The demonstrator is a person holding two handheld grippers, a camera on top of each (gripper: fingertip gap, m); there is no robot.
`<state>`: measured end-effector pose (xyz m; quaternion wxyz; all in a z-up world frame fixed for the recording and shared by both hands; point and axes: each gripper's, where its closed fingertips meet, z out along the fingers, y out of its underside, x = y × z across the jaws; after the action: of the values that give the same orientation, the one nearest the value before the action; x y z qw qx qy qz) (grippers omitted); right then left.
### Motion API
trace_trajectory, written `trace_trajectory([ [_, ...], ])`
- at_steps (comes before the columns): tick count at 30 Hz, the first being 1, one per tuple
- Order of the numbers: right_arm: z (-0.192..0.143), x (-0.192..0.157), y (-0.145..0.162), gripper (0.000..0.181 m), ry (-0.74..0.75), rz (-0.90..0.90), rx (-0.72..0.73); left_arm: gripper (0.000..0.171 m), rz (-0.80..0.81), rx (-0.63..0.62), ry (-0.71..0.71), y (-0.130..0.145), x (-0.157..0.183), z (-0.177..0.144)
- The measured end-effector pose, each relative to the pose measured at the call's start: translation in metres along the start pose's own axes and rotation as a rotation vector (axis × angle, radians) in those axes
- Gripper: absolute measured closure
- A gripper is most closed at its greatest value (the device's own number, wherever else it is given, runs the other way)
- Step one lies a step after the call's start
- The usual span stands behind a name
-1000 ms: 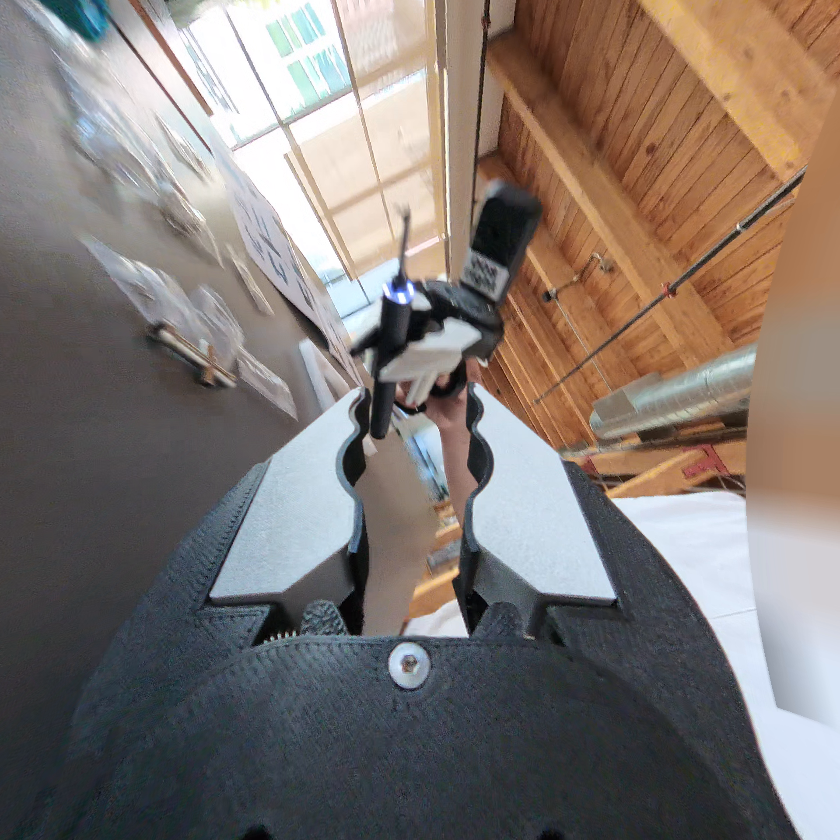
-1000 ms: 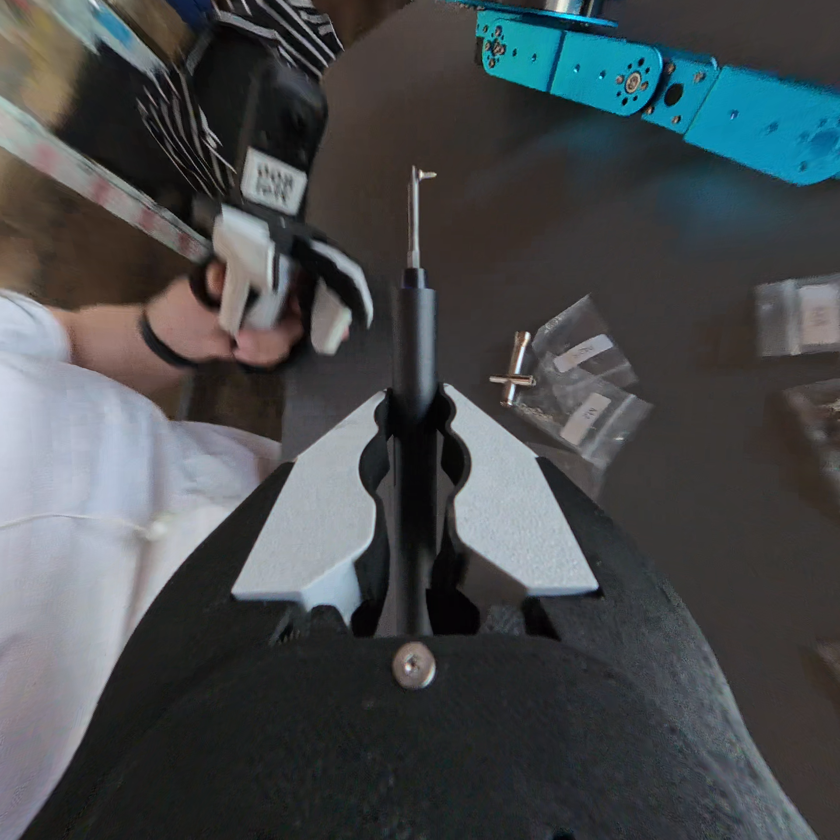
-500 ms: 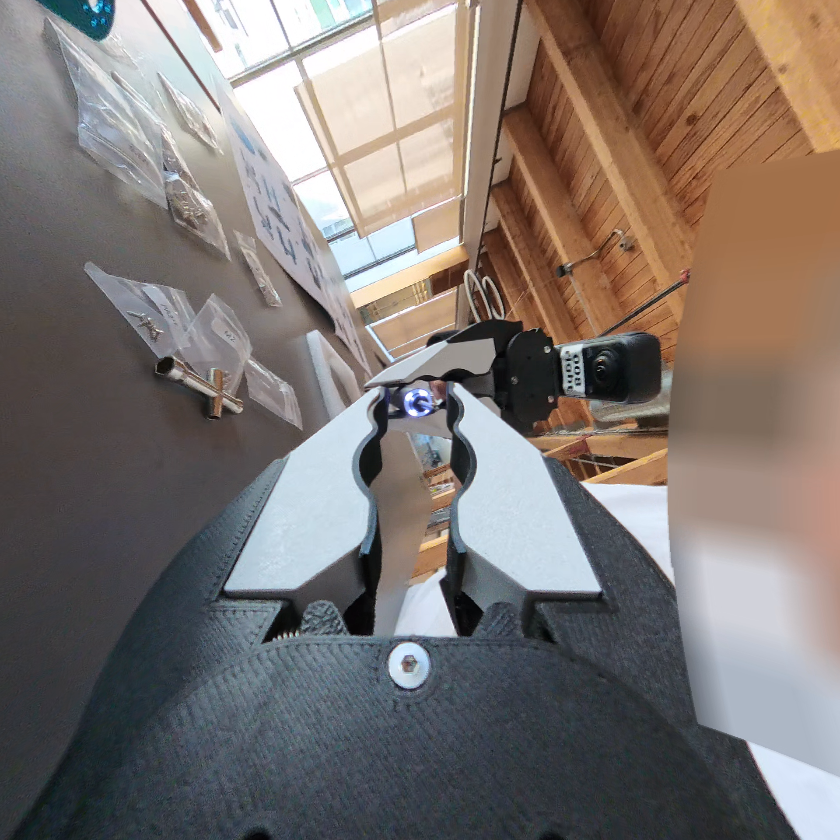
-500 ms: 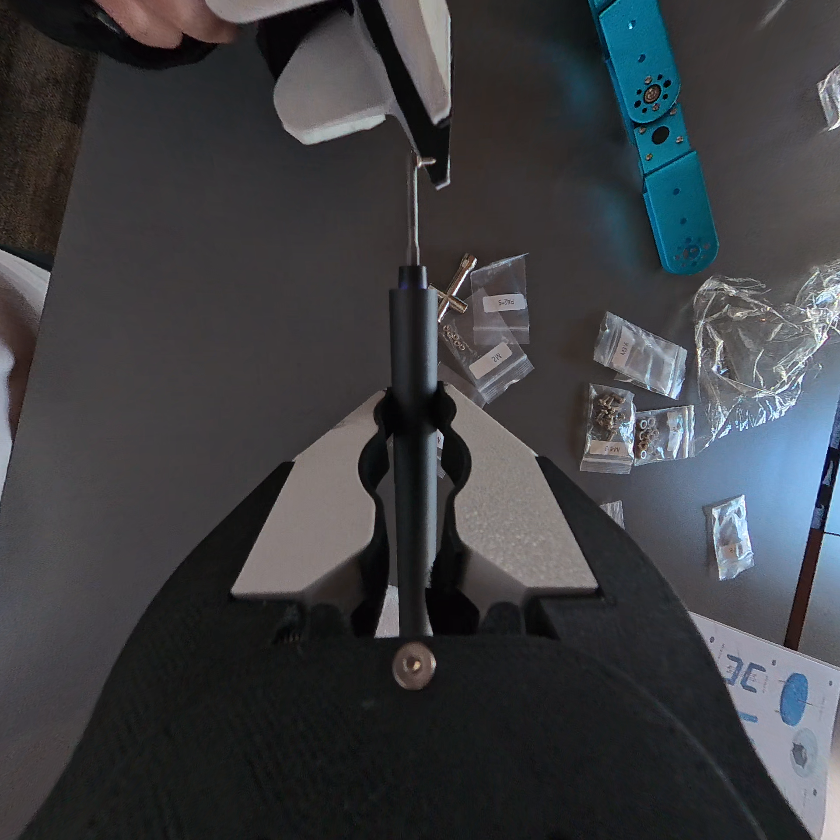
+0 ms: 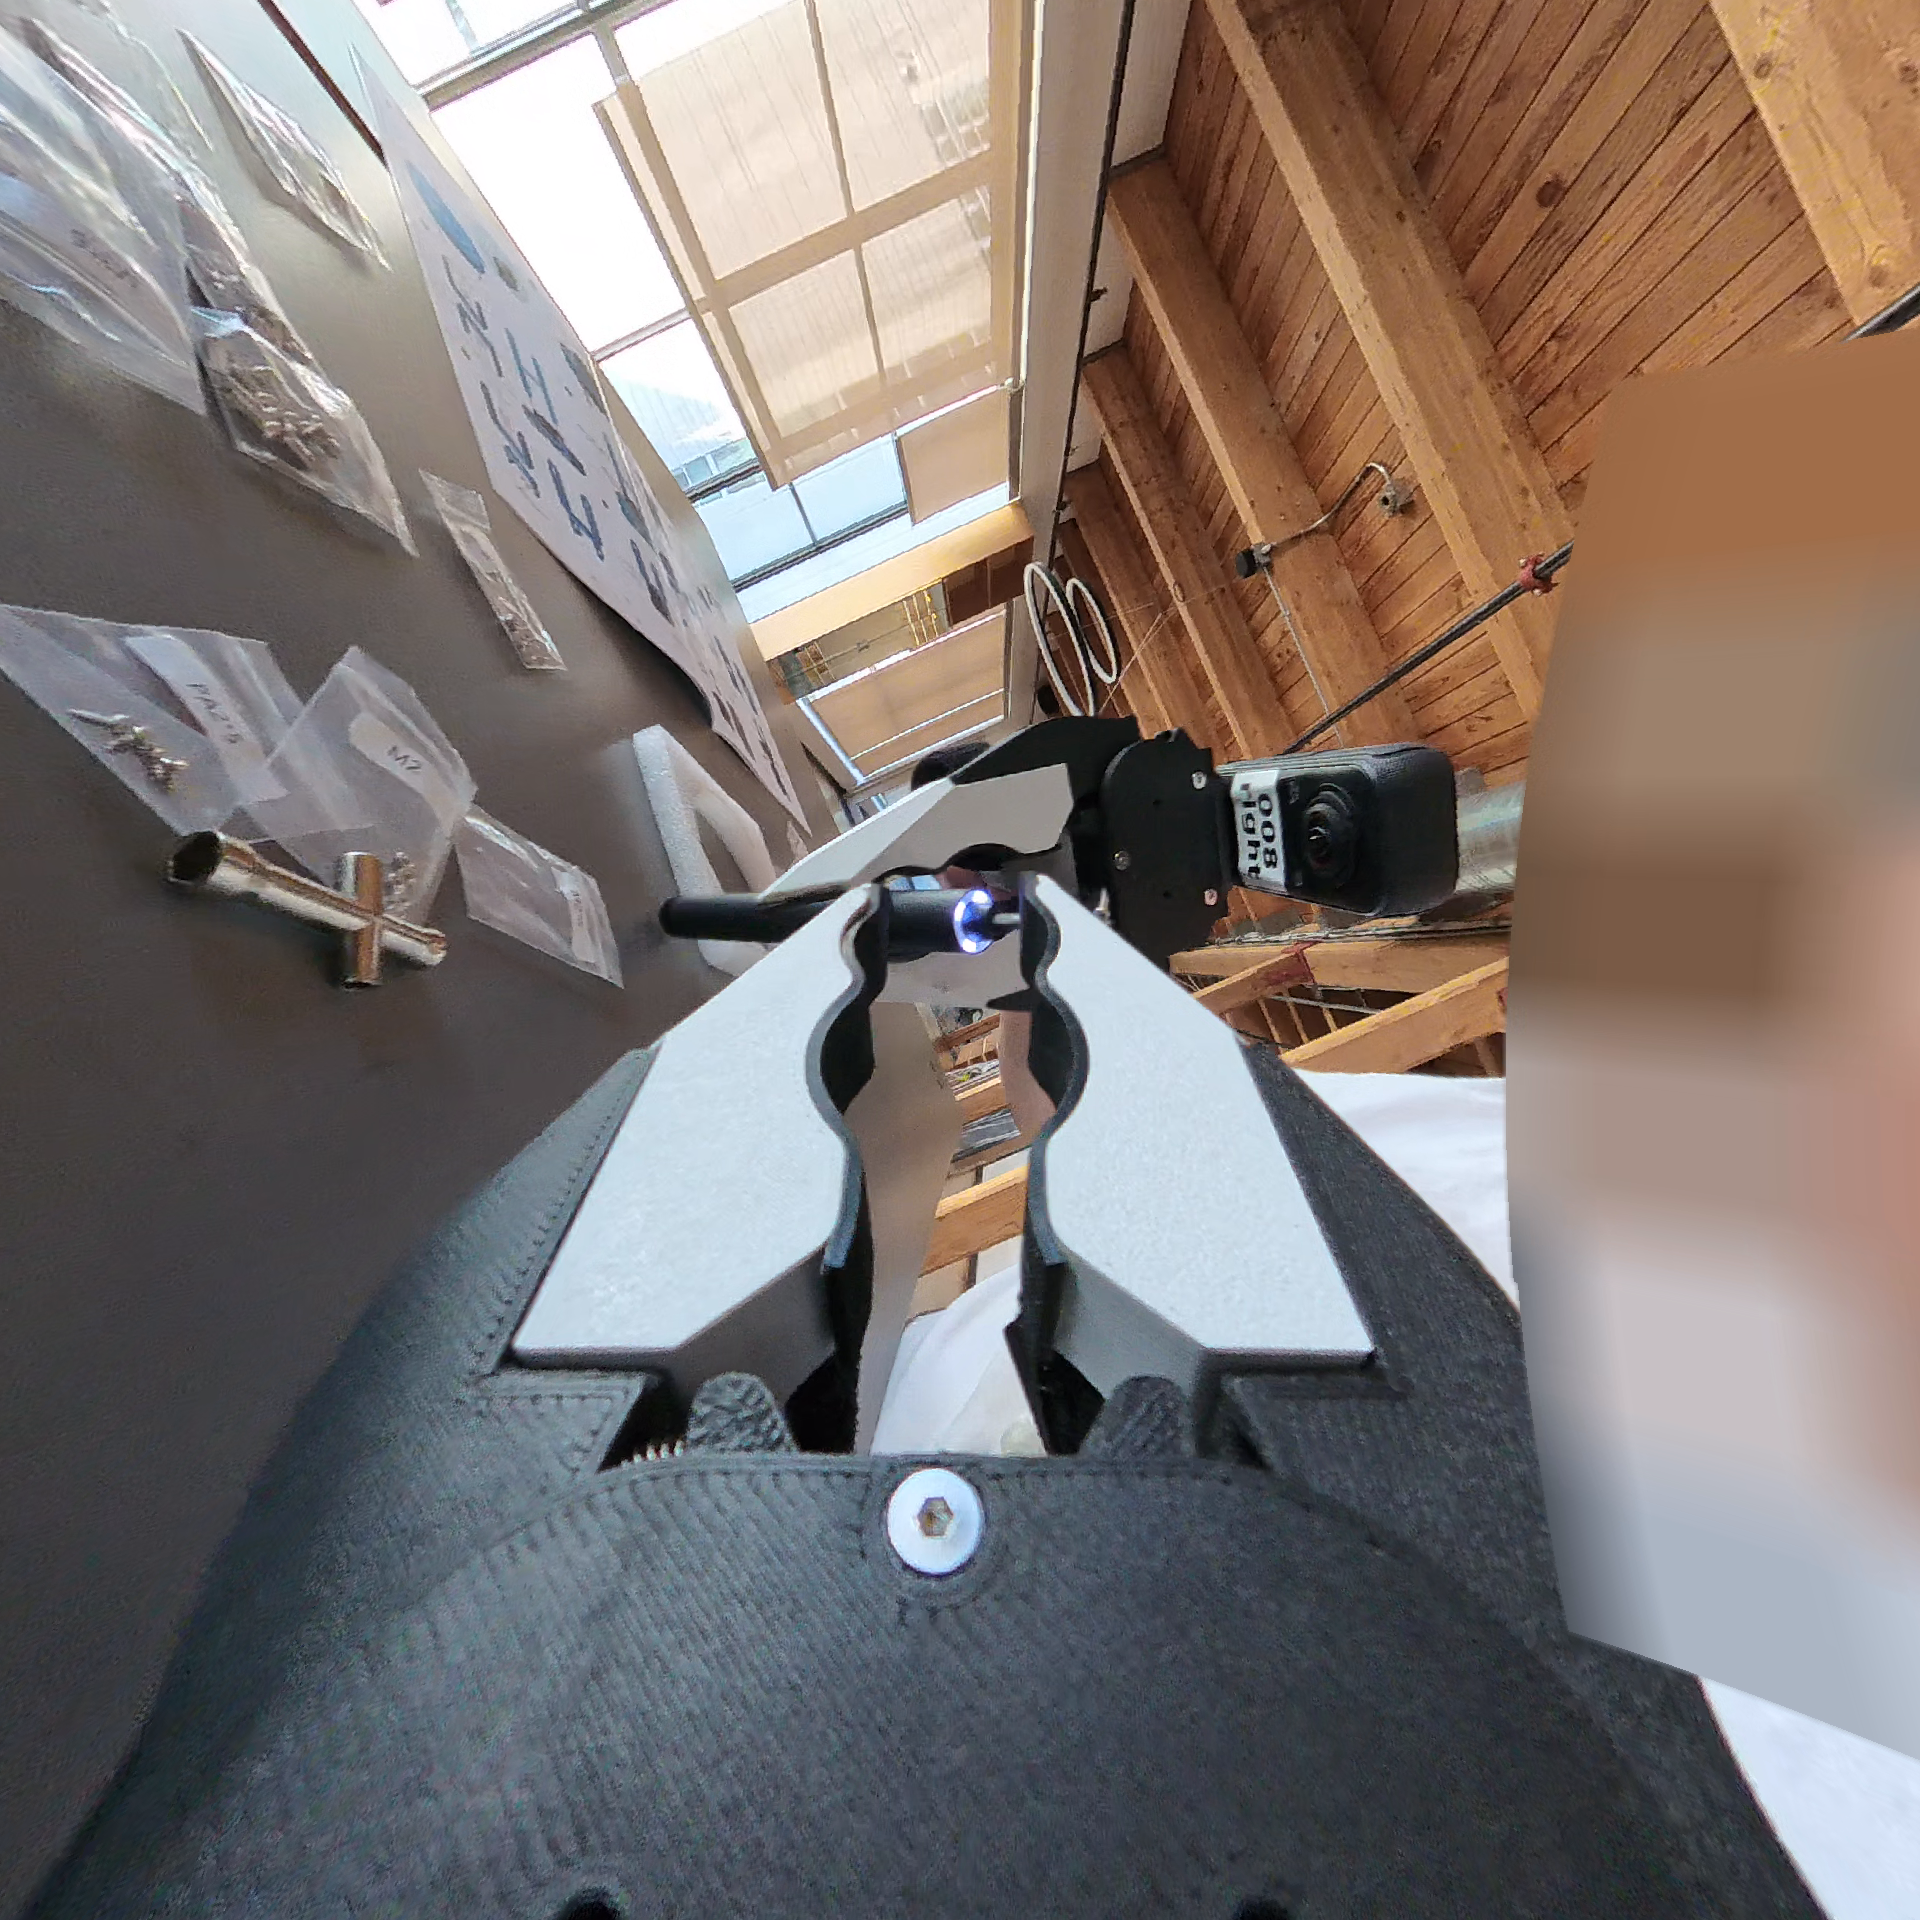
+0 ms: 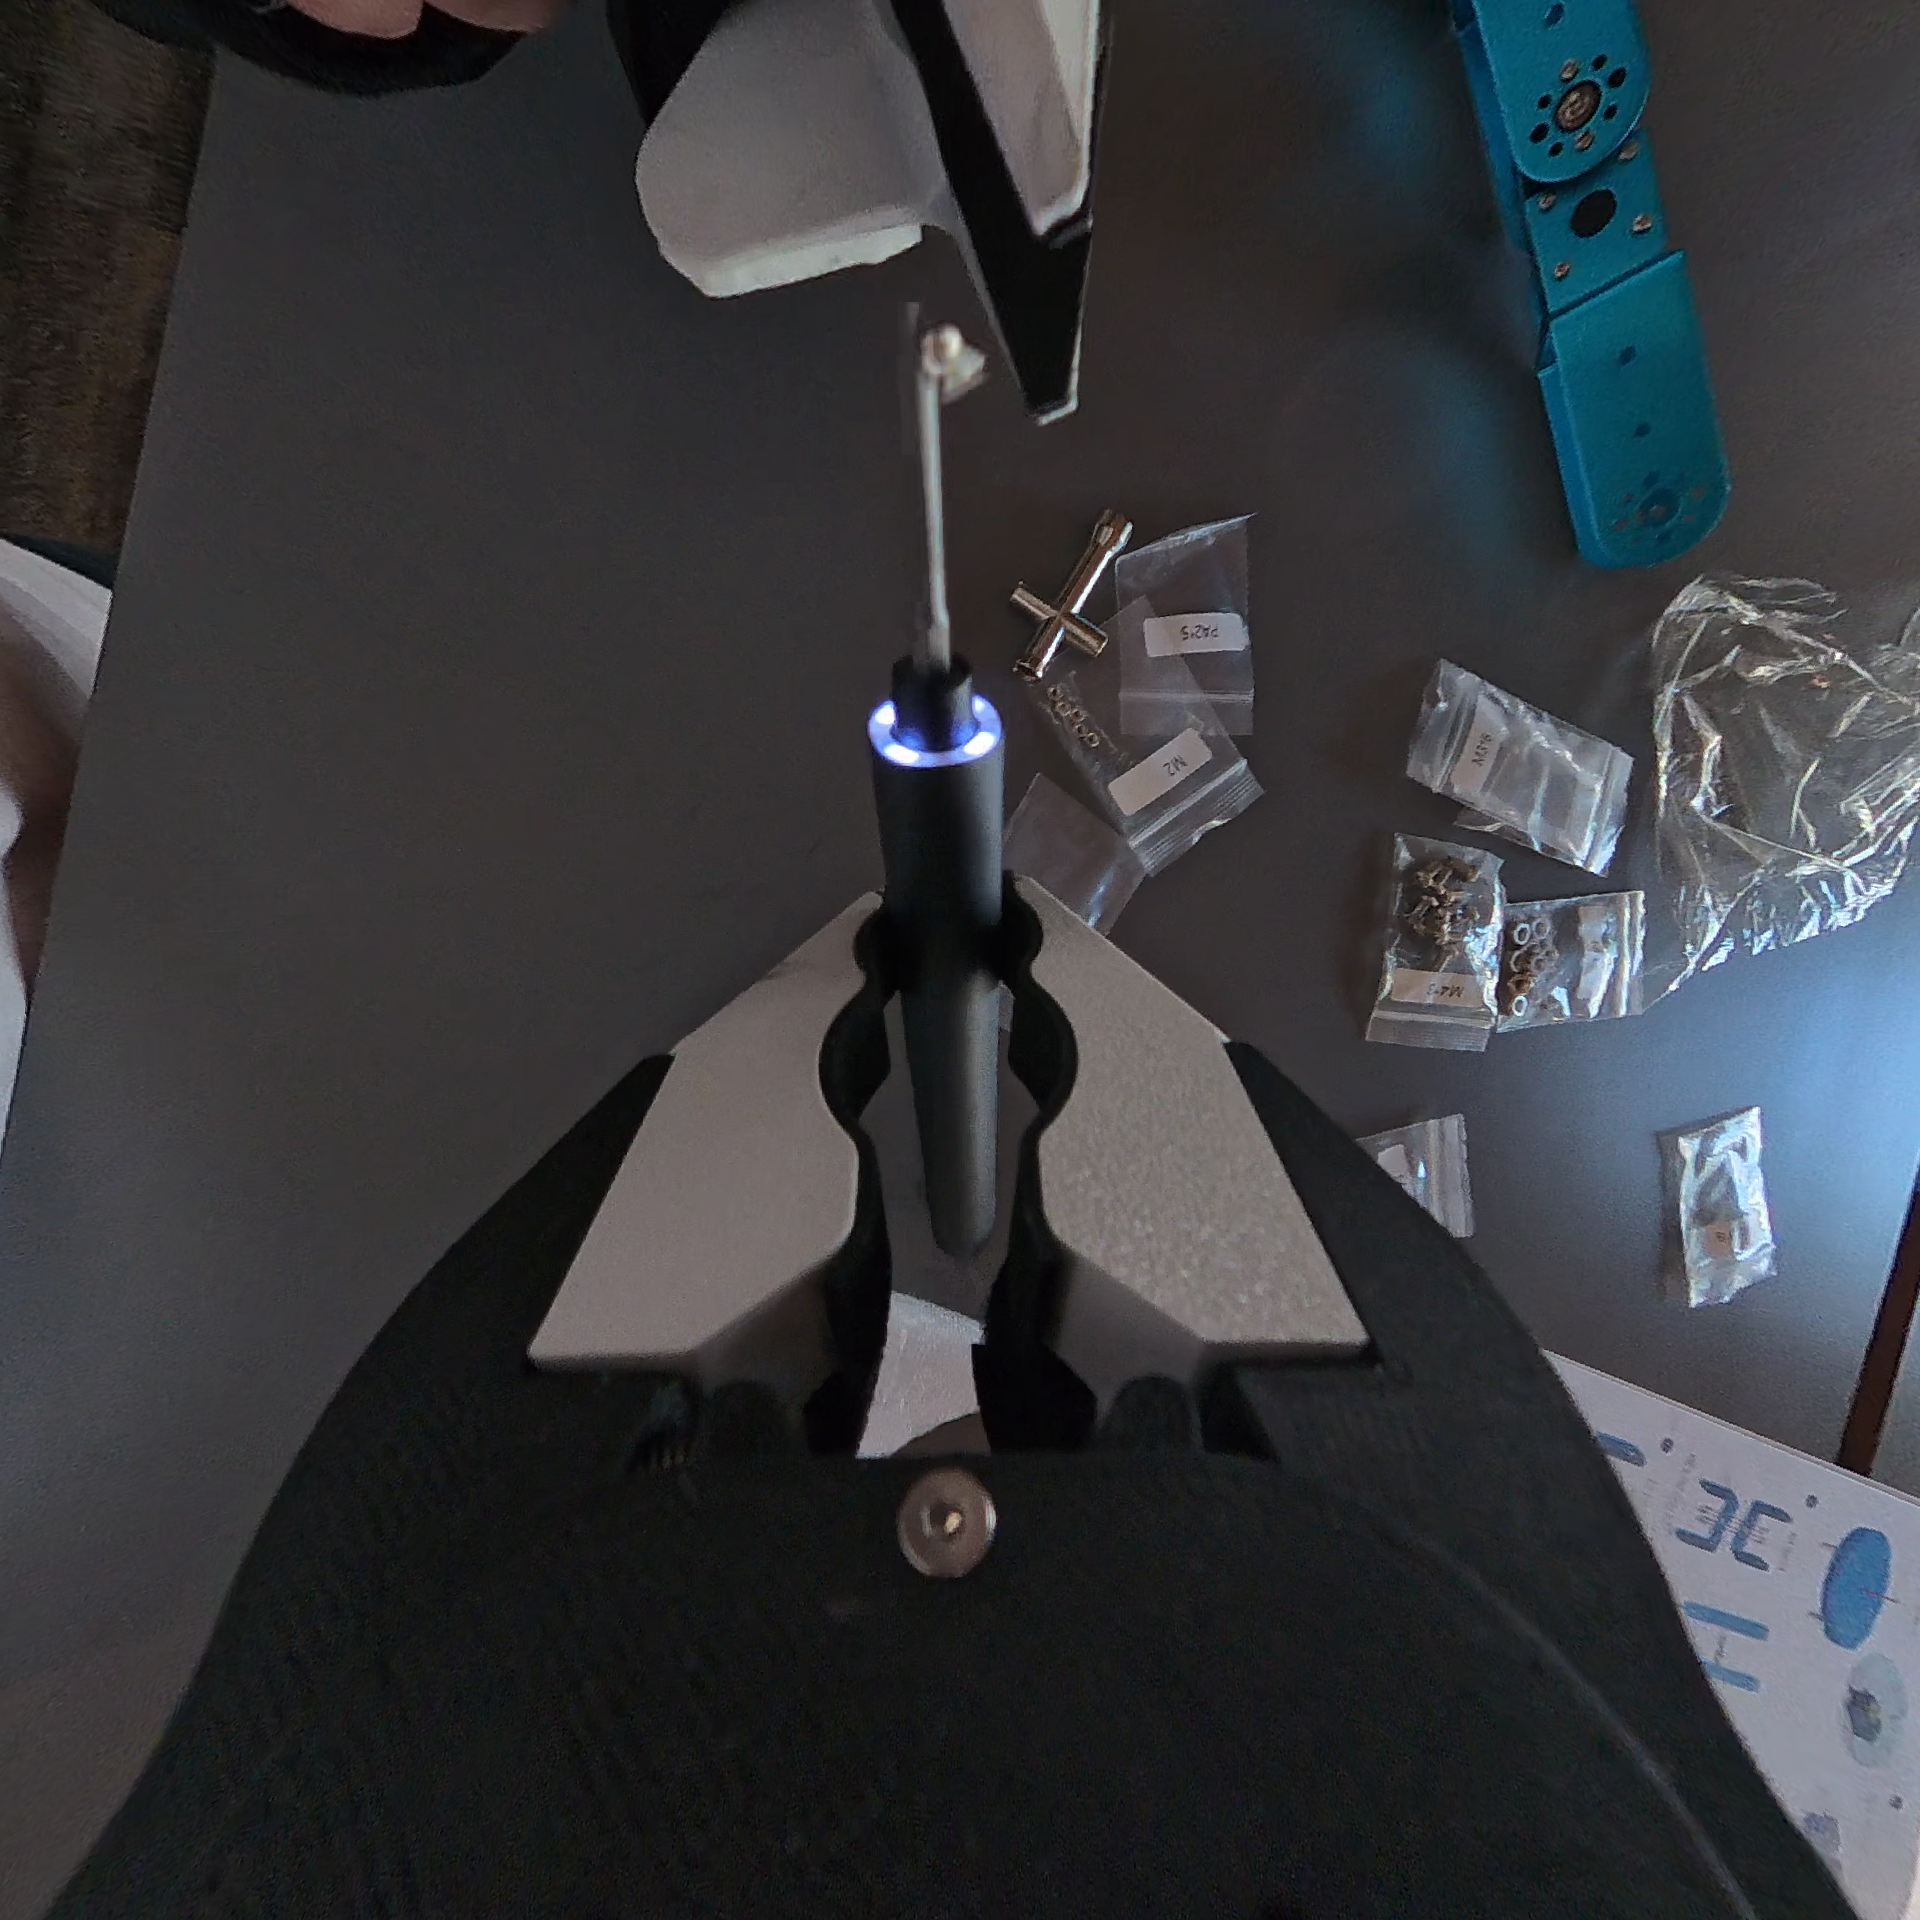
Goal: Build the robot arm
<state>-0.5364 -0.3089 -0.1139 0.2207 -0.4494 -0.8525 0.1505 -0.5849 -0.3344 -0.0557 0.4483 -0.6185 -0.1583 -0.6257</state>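
Screwdriver [image 6: 940, 914], a slim powered pen type, sits at the centre of the right wrist view, gripped by the right gripper [image 6: 943, 909], whose two fingers are closed on the barrel just behind its lit collar. The barrel is smooth matte dark metal, round and faintly tapered at the rear, so it looks stiff, fairly light and liable to twist or slide in a loose grip; the scalloped notch in the fingers [image 6: 1132, 1122] seems the sound place to hold it, mid-barrel. A ring of bluish light glows at the collar, and a thin bright steel bit [image 6: 932, 499] runs up from it, slender enough to bend under side load, with a tiny screw [image 6: 951, 348] at its tip, blurred.

Just above and right of the tip hangs the left gripper [image 6: 1023, 343]; in its own view its fingers stand partly apart with nothing between them, straddling the lit nose of the tool.

Farther off, on the dark grey matte tabletop [image 6: 468, 623], lie a chromed cross-shaped socket wrench [image 6: 1070, 597], small clear zip bags [image 6: 1184, 717] of hardware, crumpled film [image 6: 1787, 769], a blue anodised bracket [image 6: 1600, 312] at upper right and a printed sheet [image 6: 1787, 1600] at lower right.
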Motion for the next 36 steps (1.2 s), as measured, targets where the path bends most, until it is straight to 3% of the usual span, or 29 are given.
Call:
trace_trajectory([
  [7, 0.009, -0.006, -0.006, 0.164, -0.034, 0.031, 0.049, 0.146, 0.1, -0.009, -0.054, 0.004, 0.012, -0.004],
  [13, 0.017, -0.01, -0.007, 0.164, -0.067, 0.061, 0.089, 0.153, 0.283, -0.013, -0.346, -0.003, -0.019, -0.043],
  [19, 0.031, -0.014, 0.015, 0.164, -0.085, 0.121, 0.041, 0.154, 0.49, -0.107, -0.491, 0.005, -0.031, -0.066],
  [24, 0.037, -0.019, 0.031, 0.164, -0.076, 0.2, 0.005, 0.156, 0.574, -0.2, -0.597, 0.02, -0.052, -0.059],
  [30, 0.031, -0.029, 0.041, 0.164, -0.127, 0.363, -0.009, 0.156, 0.597, -0.261, -0.582, 0.026, -0.057, -0.041],
  [36, 0.026, -0.027, 0.049, 0.164, -0.161, 0.528, 0.036, 0.155, 0.758, -0.414, -0.619, 0.025, -0.071, -0.021],
])
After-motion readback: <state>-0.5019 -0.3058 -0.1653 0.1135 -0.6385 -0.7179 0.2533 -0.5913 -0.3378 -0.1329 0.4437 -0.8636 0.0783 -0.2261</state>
